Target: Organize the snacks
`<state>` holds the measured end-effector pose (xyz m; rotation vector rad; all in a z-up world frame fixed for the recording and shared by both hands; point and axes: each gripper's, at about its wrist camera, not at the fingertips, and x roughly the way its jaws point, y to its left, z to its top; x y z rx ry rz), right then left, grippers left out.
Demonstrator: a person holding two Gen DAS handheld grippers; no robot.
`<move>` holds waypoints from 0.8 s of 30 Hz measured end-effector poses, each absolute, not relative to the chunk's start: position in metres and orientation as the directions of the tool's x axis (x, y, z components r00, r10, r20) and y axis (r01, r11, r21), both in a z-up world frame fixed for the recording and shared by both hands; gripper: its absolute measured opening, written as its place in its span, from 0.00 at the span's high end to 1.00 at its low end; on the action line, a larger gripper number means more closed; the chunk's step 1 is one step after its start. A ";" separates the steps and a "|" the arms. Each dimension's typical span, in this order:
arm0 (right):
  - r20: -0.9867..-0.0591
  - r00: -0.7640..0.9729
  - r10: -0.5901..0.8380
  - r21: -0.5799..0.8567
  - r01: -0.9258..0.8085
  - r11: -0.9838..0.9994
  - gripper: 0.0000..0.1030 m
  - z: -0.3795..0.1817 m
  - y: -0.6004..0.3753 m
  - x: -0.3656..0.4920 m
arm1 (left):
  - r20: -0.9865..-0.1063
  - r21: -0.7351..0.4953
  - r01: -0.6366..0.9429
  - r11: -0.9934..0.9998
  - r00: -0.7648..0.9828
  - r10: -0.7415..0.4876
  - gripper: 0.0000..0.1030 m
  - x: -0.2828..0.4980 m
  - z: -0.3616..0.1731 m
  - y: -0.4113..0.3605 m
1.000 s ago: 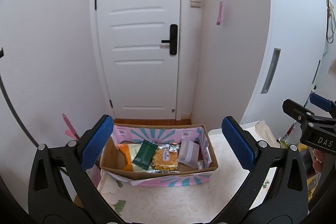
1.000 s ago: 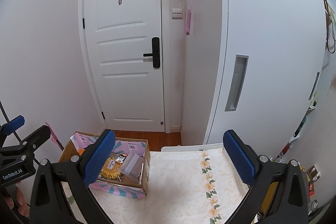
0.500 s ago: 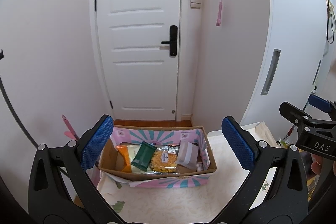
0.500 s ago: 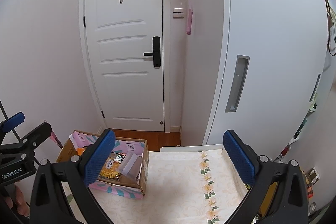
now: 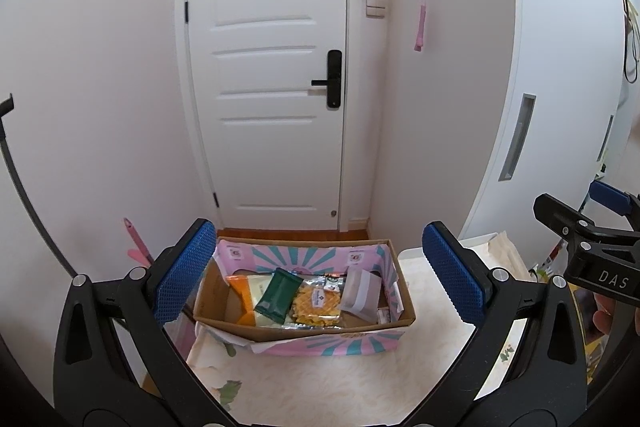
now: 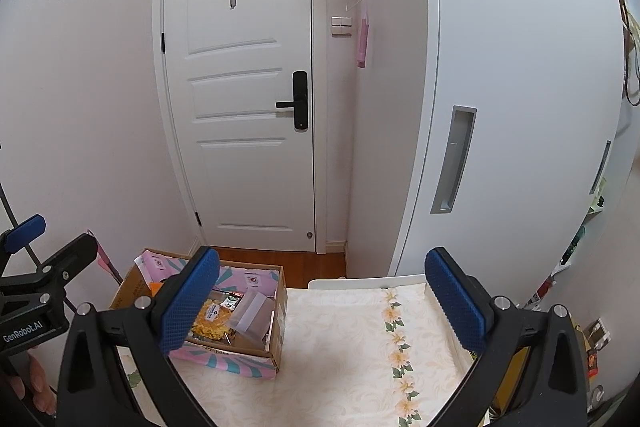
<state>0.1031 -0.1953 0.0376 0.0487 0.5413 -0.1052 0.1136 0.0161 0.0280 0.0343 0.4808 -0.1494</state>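
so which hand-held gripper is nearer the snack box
Left. The left hand-held gripper faces the snack box head-on with the box between its fingers; the right hand-held gripper hangs off the box's right side, over bare tablecloth.

You are facing open worktop [image 6: 352,355] to the right of the cardboard box [image 5: 304,337], whose walls are fencing in the snack packets [image 5: 316,303] on every side, leaving only the open top, while both tongs are hanging spread wide above.
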 end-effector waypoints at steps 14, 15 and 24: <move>-0.511 0.854 -0.096 0.017 0.122 0.992 0.01 0.039 -0.194 0.095 | -0.456 0.006 0.145 0.989 0.881 -0.127 0.00 0.102 0.029 0.018; -0.511 0.854 -0.095 0.018 0.122 0.992 0.01 0.040 -0.194 0.095 | -0.454 0.006 0.145 0.989 0.882 -0.127 0.00 0.101 0.030 0.018; -0.513 0.853 -0.092 0.019 0.119 0.993 0.01 0.039 -0.193 0.094 | -0.462 0.026 0.110 0.994 0.883 -0.086 0.00 0.097 0.027 0.020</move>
